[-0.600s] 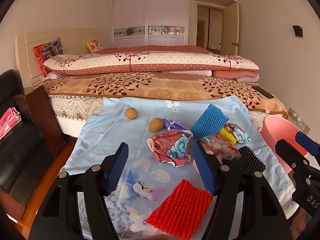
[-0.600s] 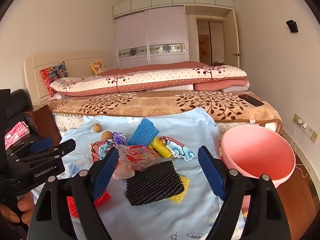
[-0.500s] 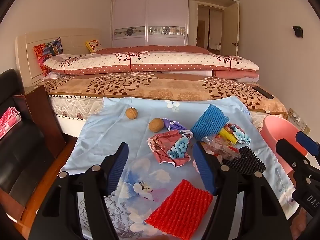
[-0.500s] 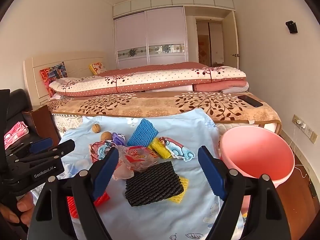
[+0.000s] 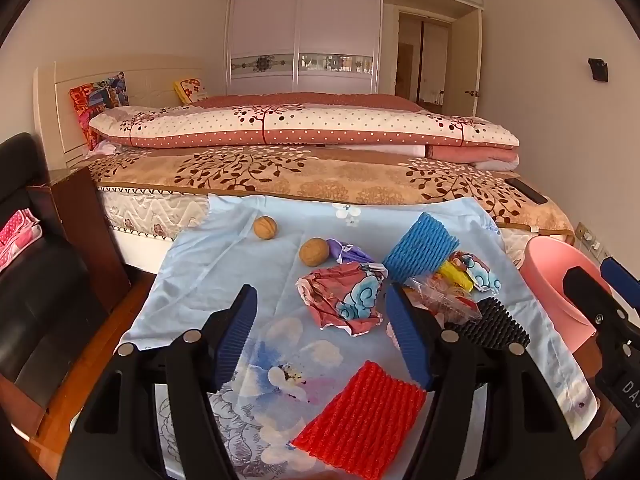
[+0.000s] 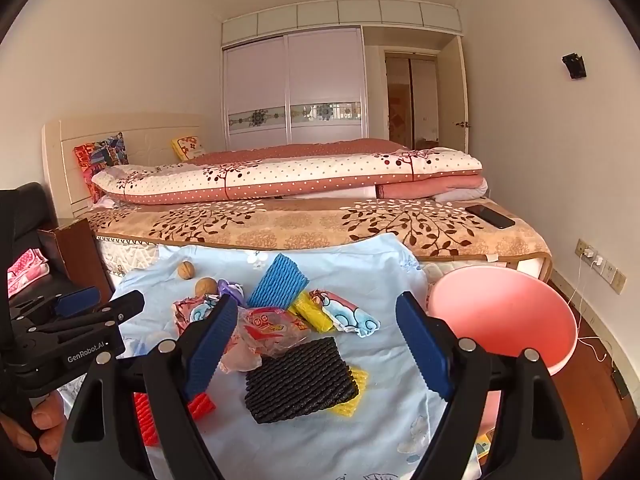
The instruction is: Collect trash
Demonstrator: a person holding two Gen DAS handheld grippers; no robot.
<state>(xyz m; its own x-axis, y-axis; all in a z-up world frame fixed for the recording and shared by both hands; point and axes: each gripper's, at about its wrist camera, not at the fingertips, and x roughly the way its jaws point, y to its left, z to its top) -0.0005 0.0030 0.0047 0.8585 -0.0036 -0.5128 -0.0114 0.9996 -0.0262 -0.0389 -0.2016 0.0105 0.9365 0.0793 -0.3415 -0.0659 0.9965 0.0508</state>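
Note:
Trash lies on a light blue floral cloth: a red foam net, a crumpled red and blue wrapper, a blue foam net, a clear plastic wrapper, a black foam net over a yellow one, a yellow piece and two walnuts. My left gripper hovers open just short of the crumpled wrapper, above the red net. My right gripper is open above the black net. Nothing sits between either pair of fingers. A pink bin stands to the right.
A bed with folded quilts runs along the cloth's far edge, with a dark phone on it. A black chair and brown cabinet stand at the left. A hand holds the left gripper's handle.
The right wrist view has tipped up slightly, so the trash and bin sit a little lower in it. The left view is unchanged. Both grippers stay open.

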